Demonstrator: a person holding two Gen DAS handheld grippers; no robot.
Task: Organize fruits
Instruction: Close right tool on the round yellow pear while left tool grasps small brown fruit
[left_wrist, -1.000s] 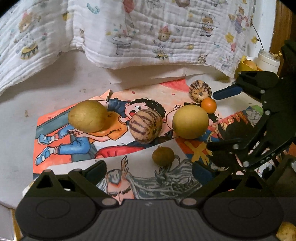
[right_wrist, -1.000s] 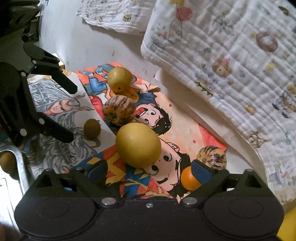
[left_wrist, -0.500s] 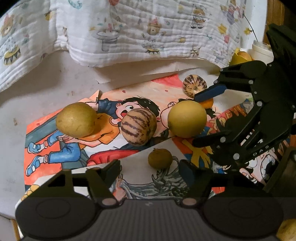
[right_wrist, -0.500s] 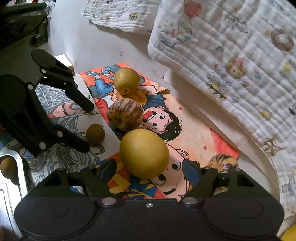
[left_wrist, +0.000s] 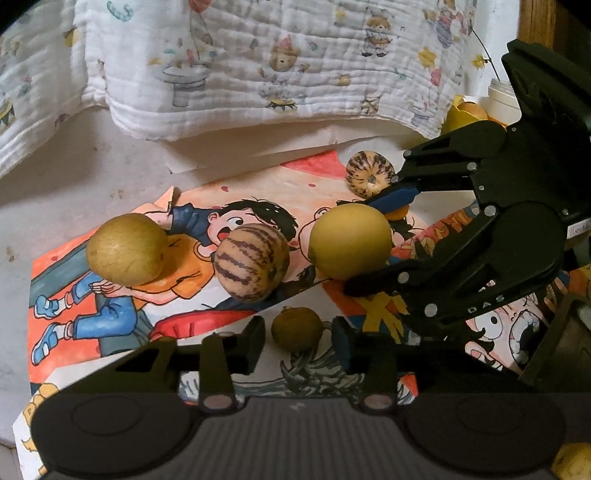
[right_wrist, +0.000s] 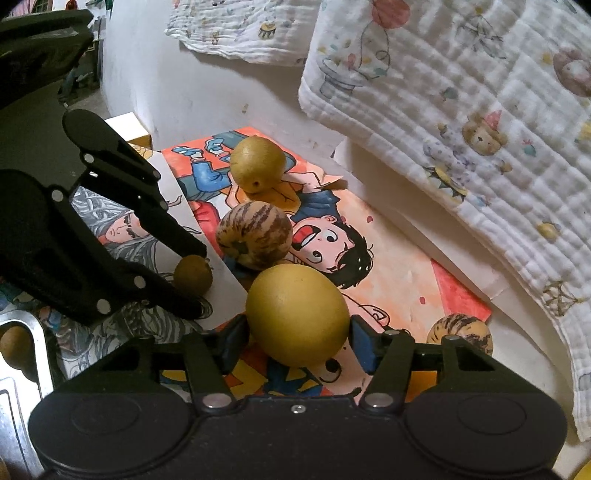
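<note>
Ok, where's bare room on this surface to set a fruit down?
Bare white tabletop between the quilted blanket and the cartoon poster. Poster's lower left, by the blue shoes, is open. Crowded centre and right: pears, striped melons, both grippers.

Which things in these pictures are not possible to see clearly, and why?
- Small orange fruit: left wrist view, mostly behind the right hand-held gripper finger.
- Right gripper's contact with the large yellow fruit: cannot tell.
- Fruit at bottom right corner: cut off by the edge.
</note>
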